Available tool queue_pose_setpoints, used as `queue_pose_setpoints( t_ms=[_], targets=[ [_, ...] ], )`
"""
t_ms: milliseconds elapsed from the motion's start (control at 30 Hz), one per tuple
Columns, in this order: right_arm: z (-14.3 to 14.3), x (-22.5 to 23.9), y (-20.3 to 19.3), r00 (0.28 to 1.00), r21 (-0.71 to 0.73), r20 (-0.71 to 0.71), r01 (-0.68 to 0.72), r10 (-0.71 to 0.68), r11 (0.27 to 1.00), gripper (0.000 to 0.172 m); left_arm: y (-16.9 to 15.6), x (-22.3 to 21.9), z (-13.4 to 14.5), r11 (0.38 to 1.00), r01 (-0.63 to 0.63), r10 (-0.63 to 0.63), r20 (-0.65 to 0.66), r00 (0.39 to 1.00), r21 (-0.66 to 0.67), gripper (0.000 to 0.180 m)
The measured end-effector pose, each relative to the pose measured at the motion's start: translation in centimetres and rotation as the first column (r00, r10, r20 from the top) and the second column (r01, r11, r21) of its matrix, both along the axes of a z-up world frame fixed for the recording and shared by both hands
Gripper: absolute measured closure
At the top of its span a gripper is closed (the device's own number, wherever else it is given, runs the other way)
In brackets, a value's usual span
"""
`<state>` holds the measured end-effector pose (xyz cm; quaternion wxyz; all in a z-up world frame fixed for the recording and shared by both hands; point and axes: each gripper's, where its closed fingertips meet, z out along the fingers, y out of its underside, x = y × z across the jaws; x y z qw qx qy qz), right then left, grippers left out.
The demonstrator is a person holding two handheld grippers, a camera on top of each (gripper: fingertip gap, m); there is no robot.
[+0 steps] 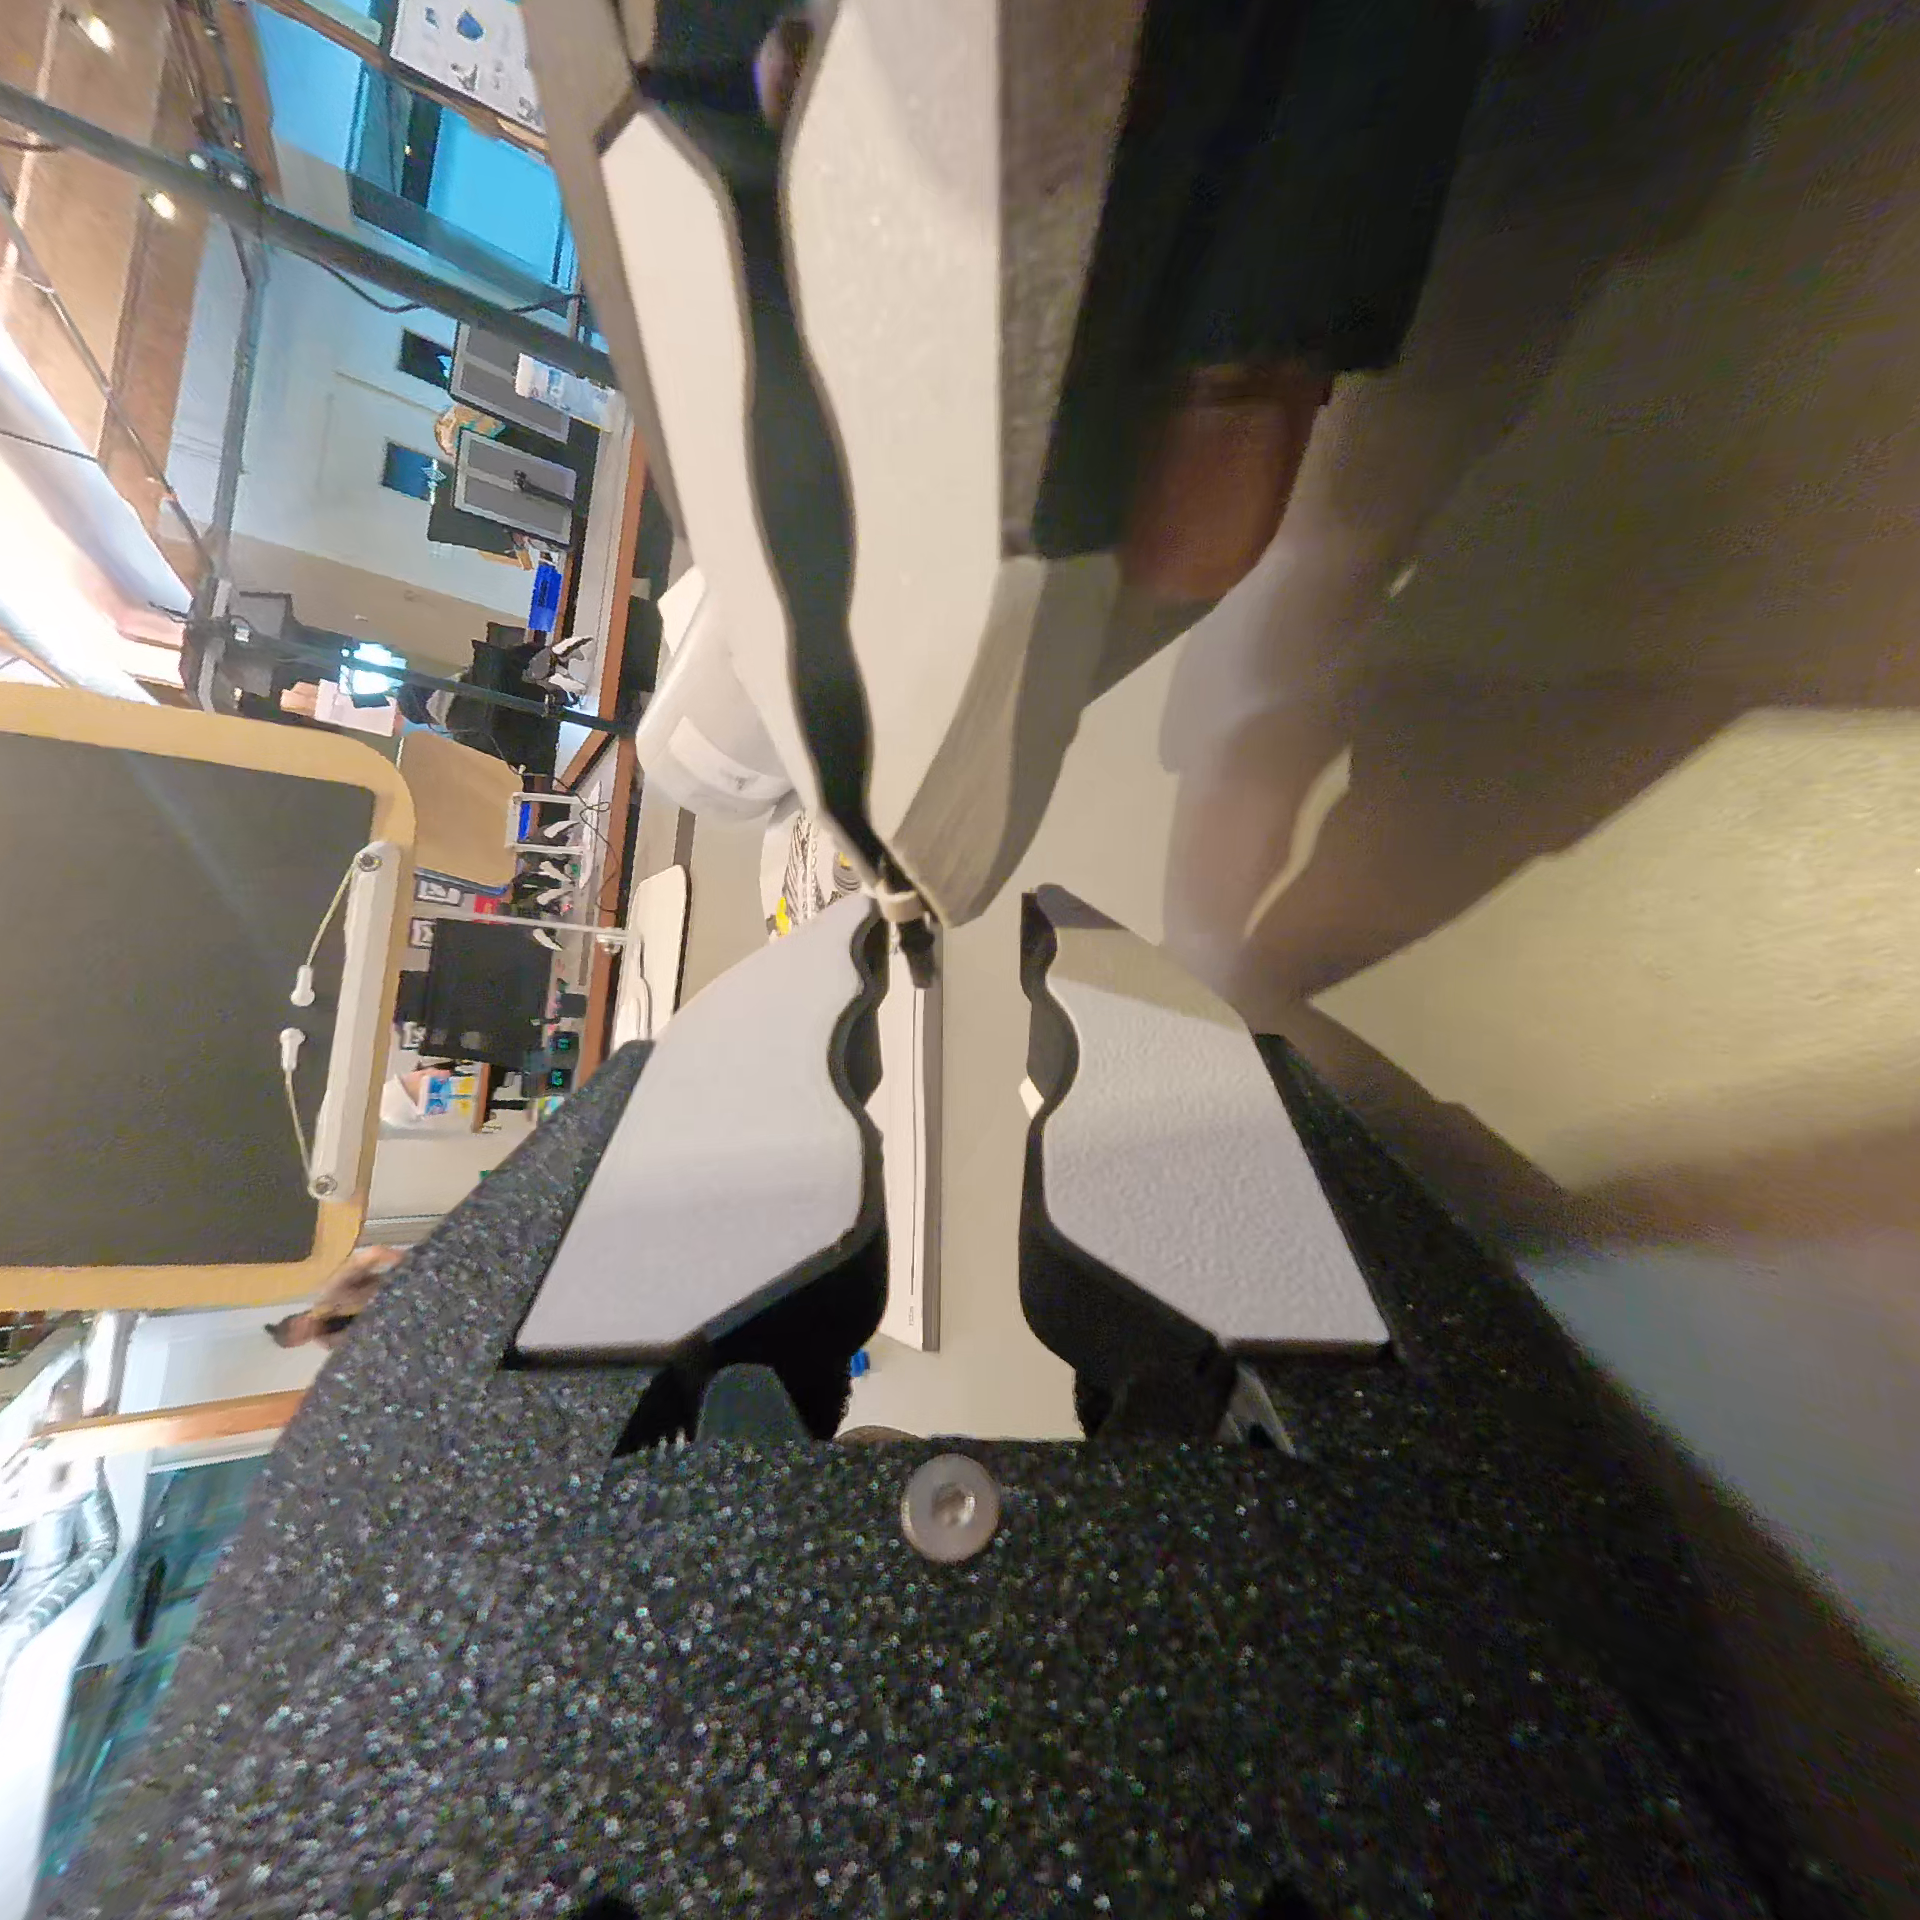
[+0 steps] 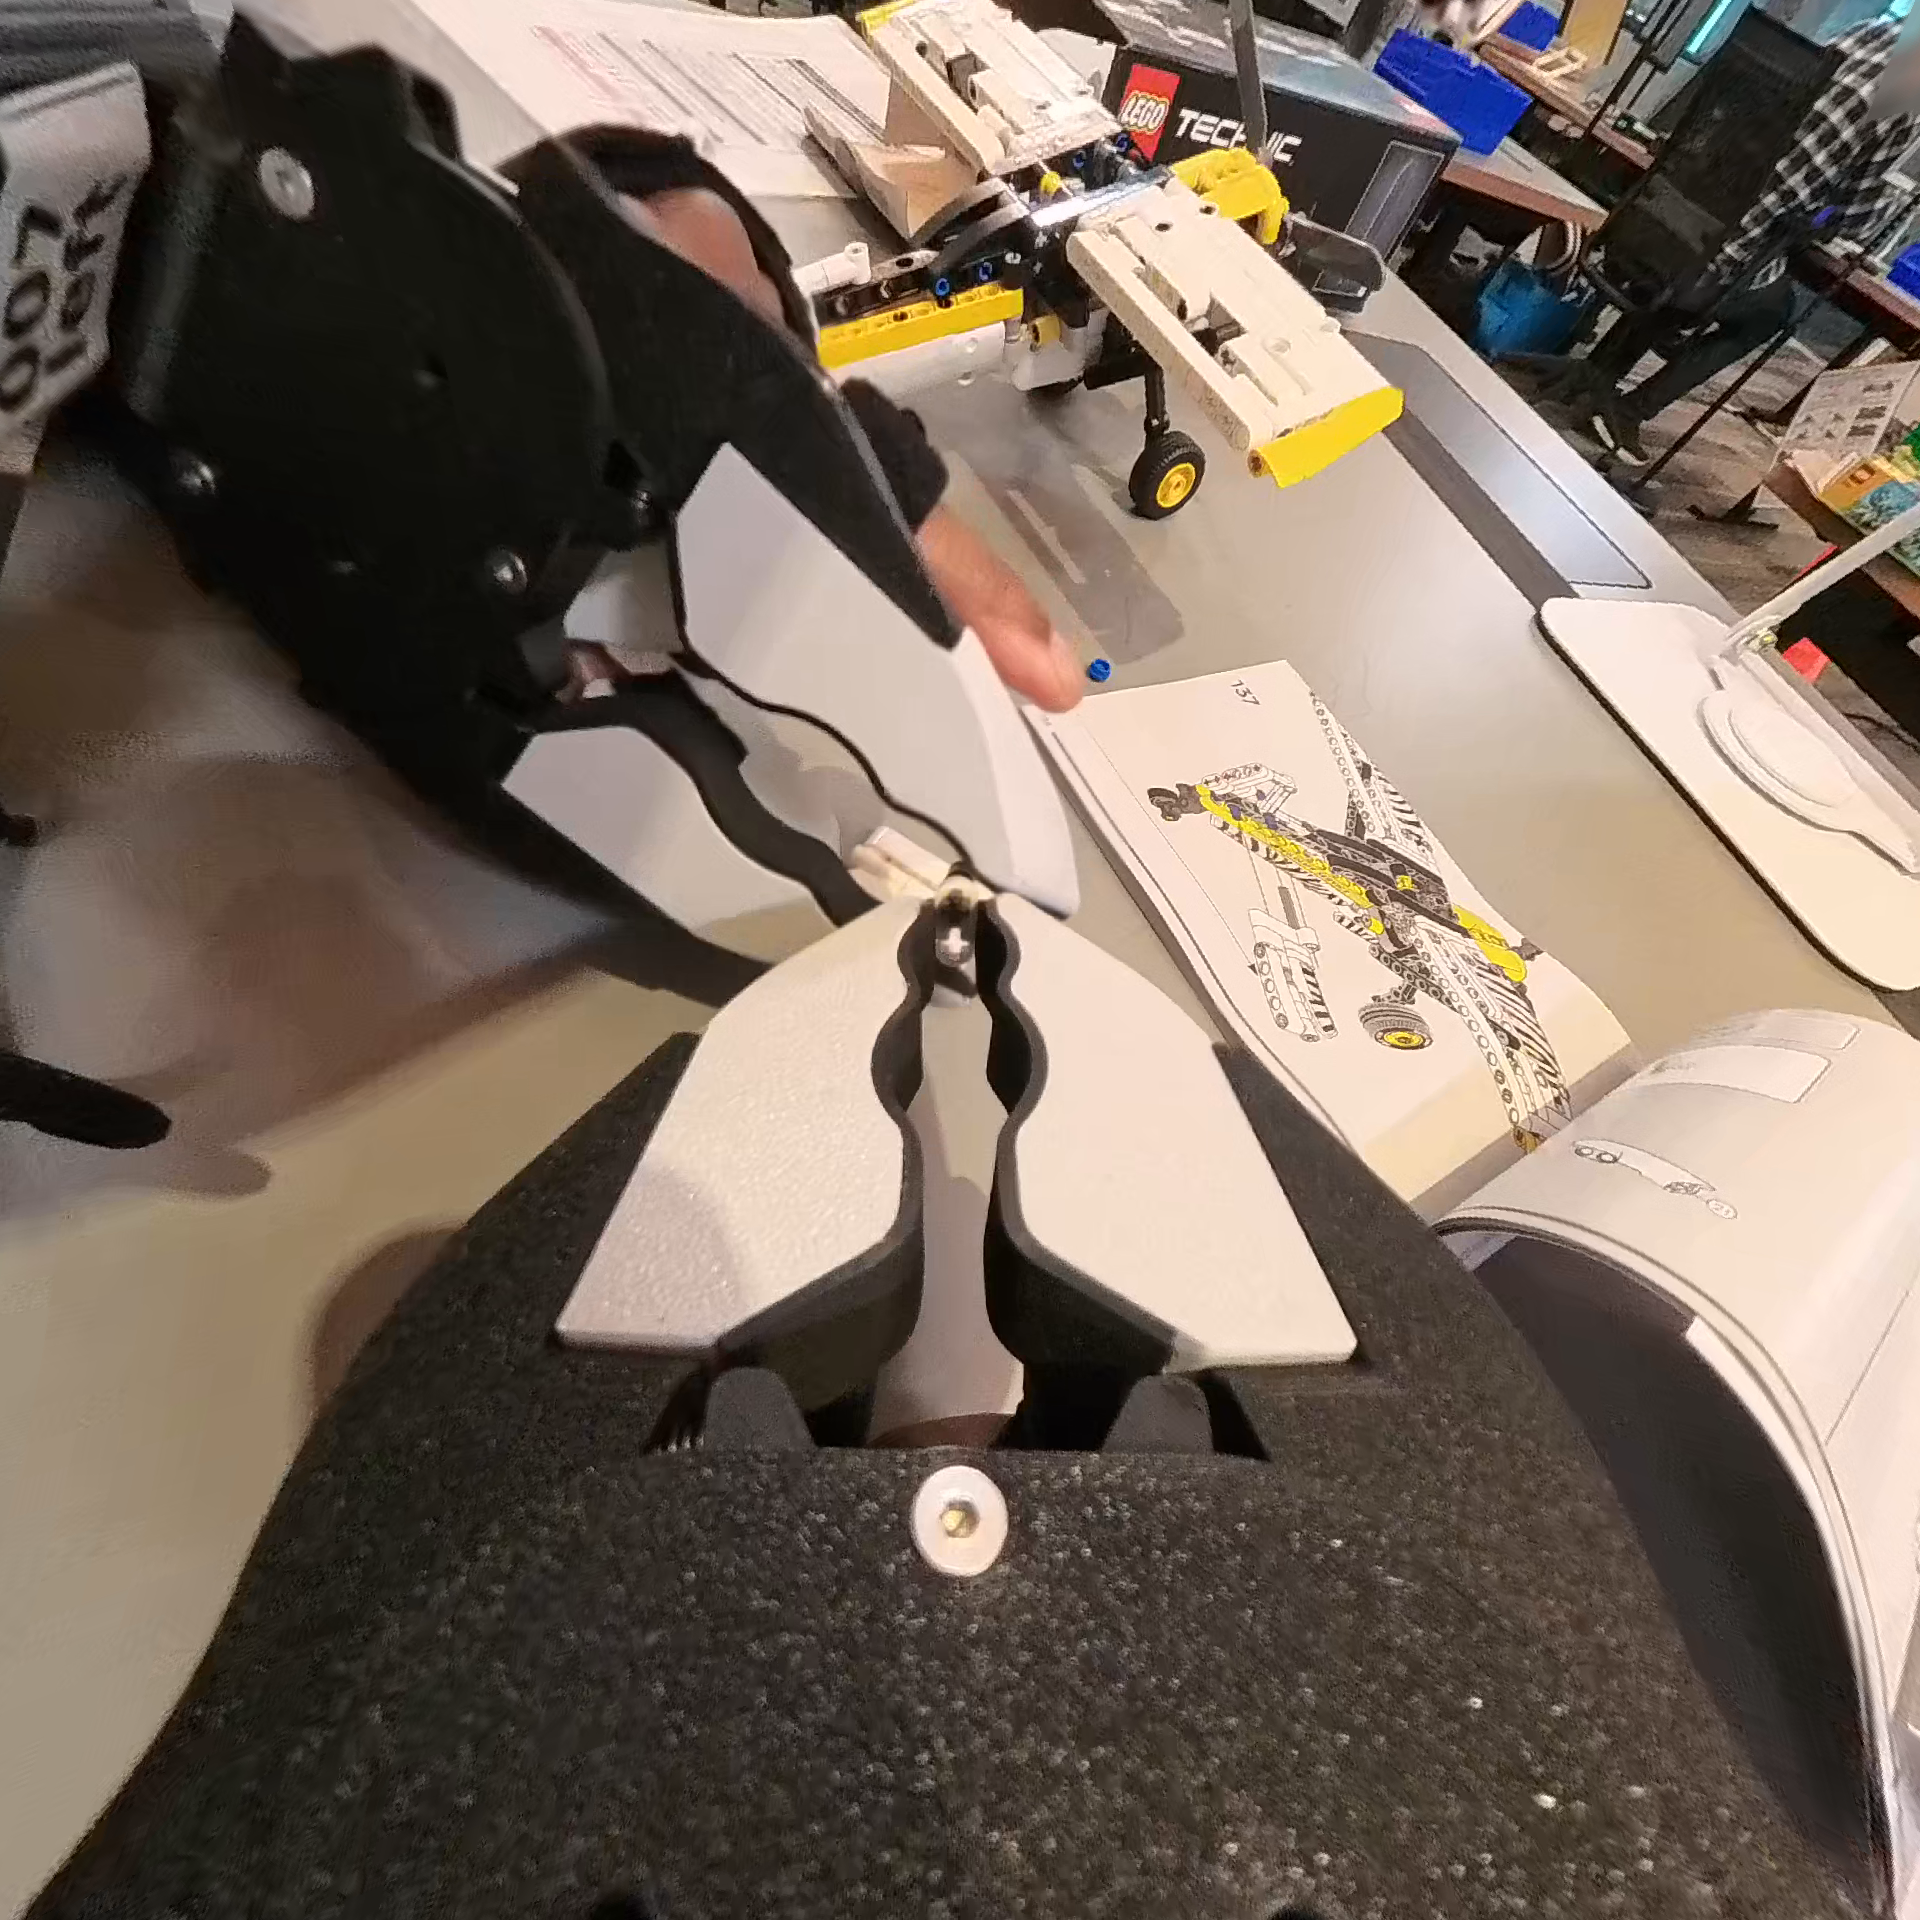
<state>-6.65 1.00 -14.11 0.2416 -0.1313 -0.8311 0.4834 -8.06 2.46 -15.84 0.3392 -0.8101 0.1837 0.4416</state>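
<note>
1. While we are looking along the left gripper [image 1: 956,935], we are seeing its fingers [image 1: 748,1122] standing apart with nothing between them except the pale counter [image 1: 977,1195] behind. The right gripper [image 1: 899,883] is coming in from above, tip to tip with ours, and its fingers are pinching a small piece [image 1: 906,925], pale at the top and dark at its lower end, which is hanging just beside our left finger's tip without being gripped by it. We are judging that the two tips are meeting so closely because the piece is too small to manage otherwise.

2. As we are looking along the right gripper [image 2: 961,920], its fingers [image 2: 821,1091] are nearly closed and clamping the small pale piece [image 2: 954,935] right at their tips. The left gripper [image 2: 940,868] is facing it, fingers parted, with a bare fingertip showing past its far side. An open instruction booklet [image 2: 1351,935] is lying flat on the counter [image 2: 1351,582] just beside the grippers, probably for easy reference, a tiny blue peg [image 2: 1098,670] is resting near its corner, and a white-and-yellow brick-built plane [image 2: 1143,270] is standing farther back.
</note>
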Motion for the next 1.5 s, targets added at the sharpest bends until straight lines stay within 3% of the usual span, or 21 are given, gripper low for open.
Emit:
queue_pose_setpoints(
  t_ms=[233,700,733,800,867,933,1033,1100,1233,1367,1500],
  targets=[
    [-0.1,0.1,-0.2,1.0,-0.015,0.015,-0.01,0.01,1.0,0.165,-0.3,-0.6,0.5,1.0,-0.019,0.019,-0.094,0.995,-0.003,0.174],
    [1.4,1.3,-0.1,0.992,-0.03,-0.092,-0.085,0.081,0.996,0.165,-0.4,0.3,1.9,0.993,0.055,-0.045,-0.1,0.994,0.101,0.175],
    [1.9,1.5,0.1,0.99,-0.051,-0.111,-0.092,0.085,0.995,0.165,-0.7,-0.1,1.8,0.995,0.03,-0.021,-0.102,0.995,0.091,0.176],
    [3.7,1.1,1.5,0.984,-0.086,-0.173,-0.049,0.034,0.995,0.165,-4.3,-4.8,-0.2,0.989,-0.148,0.148,-0.061,0.987,0.012,0.176],
    [3.6,0.0,2.6,0.979,-0.056,-0.203,0.018,-0.029,0.998,0.165,-4.8,-4.7,2.8,0.983,-0.12,0.137,-0.119,0.983,0.137,0.176],
    [3.2,-0.2,2.3,0.988,-0.081,-0.152,0.01,-0.022,0.997,0.165,-2.8,-3.3,2.7,0.986,-0.089,0.093,-0.023,0.995,0.139,0.176],
    [2.6,0.0,2.1,0.992,-0.068,-0.128,-0.005,-0.004,0.998,0.165,-2.8,-3.2,2.0,0.988,-0.078,0.075,0.023,0.997,0.131,0.175],
    [3.0,-0.2,2.2,0.991,-0.091,-0.134,-0.001,-0.012,0.996,0.165,-3.1,-3.3,0.9,0.988,-0.084,0.07,0.112,0.991,0.126,0.175],
    [5.1,0.6,2.8,0.981,-0.147,-0.19,0.006,-0.035,0.989,0.165,-3.1,-2.2,1.1,0.987,-0.053,0.028,0.163,0.986,0.154,0.175],
    [9.4,2.2,8.0,0.923,-0.169,-0.302,0.192,-0.236,0.967,0.165,-3.7,-1.7,1.2,0.988,-0.046,0.025,0.149,0.989,0.146,0.175],
    [13.4,2.5,19.9,0.755,-0.19,-0.331,0.534,-0.566,0.824,0.165,-3.3,-1.1,1.9,0.984,-0.024,-0.005,0.165,0.986,0.176,0.175]
  ],
)
